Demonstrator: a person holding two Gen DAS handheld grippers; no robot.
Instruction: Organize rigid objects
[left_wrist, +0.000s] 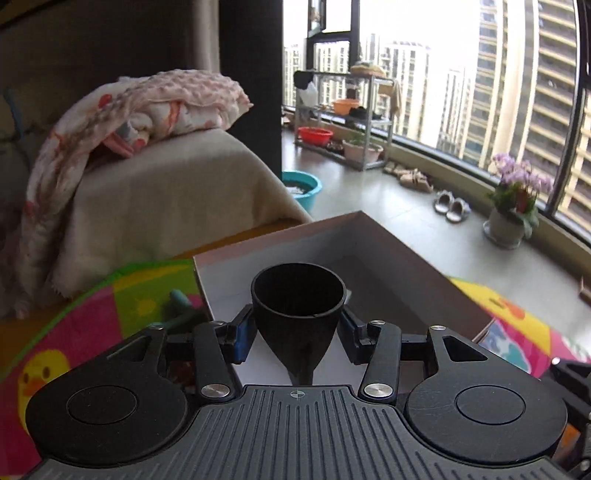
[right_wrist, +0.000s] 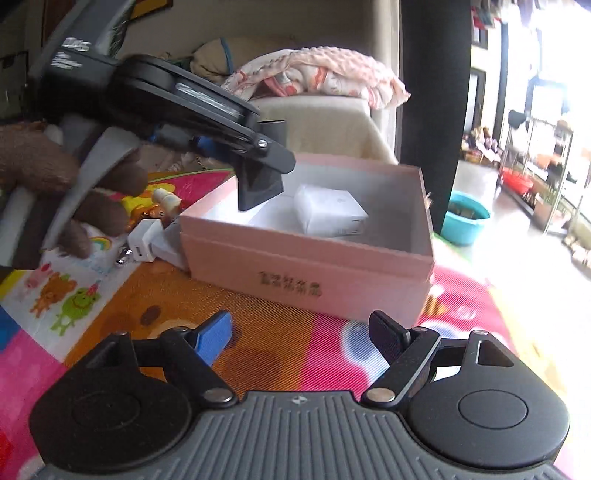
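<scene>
Pink box (right_wrist: 306, 266) sits open-topped on the colourful play mat (right_wrist: 258, 332), straight ahead of the right gripper (right_wrist: 304, 332) and directly under the left gripper (left_wrist: 297, 325). Box inside is pale, white packet (right_wrist: 330, 216) lying in it toward the far side from the right tool. Beige sofa arm (left_wrist: 177, 192) beyond the box, pink blanket (left_wrist: 147, 107) piled on top. Left gripper pinches a black funnel-shaped cup (left_wrist: 298, 314) between its blue pads (left_wrist: 242, 338), wide mouth facing forward away from the tool, narrow stem back toward the body; cup hangs above the box's near-left corner, not touching the floor of the box as far as visible. Right gripper spread wide, nothing between the fingers, low over the mat, near side of the box. Left of the box, beside the left tool's handle: white charger plug (right_wrist: 142, 245), small cream bottle (right_wrist: 168, 197), both on the mat.
</scene>
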